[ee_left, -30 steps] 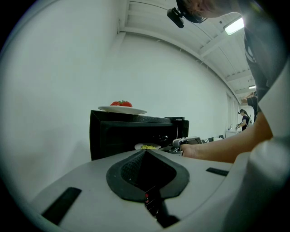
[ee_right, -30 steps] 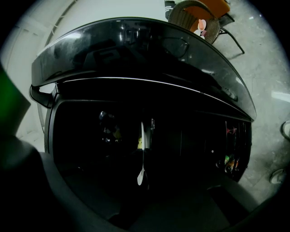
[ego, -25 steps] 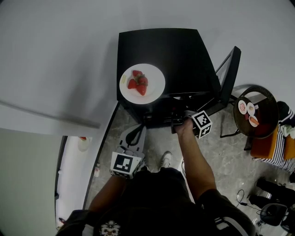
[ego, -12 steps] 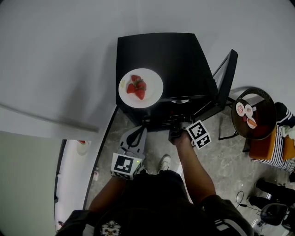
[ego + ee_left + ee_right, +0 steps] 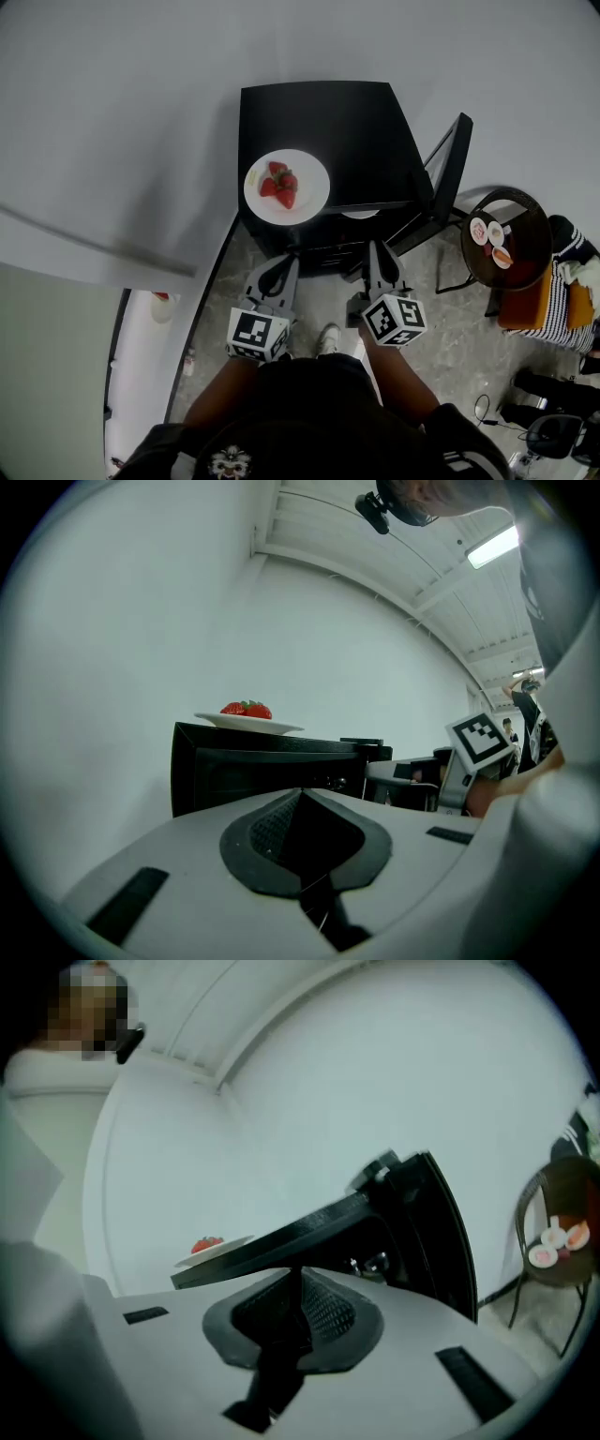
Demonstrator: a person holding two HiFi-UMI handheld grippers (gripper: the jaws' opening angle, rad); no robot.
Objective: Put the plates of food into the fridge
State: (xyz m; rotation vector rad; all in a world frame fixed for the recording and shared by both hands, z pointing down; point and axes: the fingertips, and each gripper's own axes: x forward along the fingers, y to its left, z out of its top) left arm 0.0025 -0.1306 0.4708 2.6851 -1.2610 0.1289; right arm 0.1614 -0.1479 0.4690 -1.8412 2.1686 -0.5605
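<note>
A white plate of strawberries (image 5: 286, 186) sits on top of the small black fridge (image 5: 328, 117), near its front left corner. The fridge door (image 5: 448, 167) stands open to the right. A pale rim, perhaps another plate (image 5: 361, 214), shows just inside the fridge opening. My left gripper (image 5: 279, 266) is held low in front of the fridge, shut and empty. My right gripper (image 5: 378, 249) is beside it, facing the opening; its jaws have just been closing with nothing between them. The plate (image 5: 248, 721) appears above the left gripper (image 5: 300, 795), and the plate (image 5: 214, 1244) shows left of the right gripper (image 5: 302, 1275).
A dark round side table (image 5: 525, 217) with small dishes (image 5: 495, 232) stands right of the open door. A white wall runs behind and left of the fridge. Stone floor lies in front, with cables and dark items at the lower right.
The right gripper has drawn back out of the fridge opening, risen and rolled, so its marker cube now faces up. The left gripper has stayed put.
</note>
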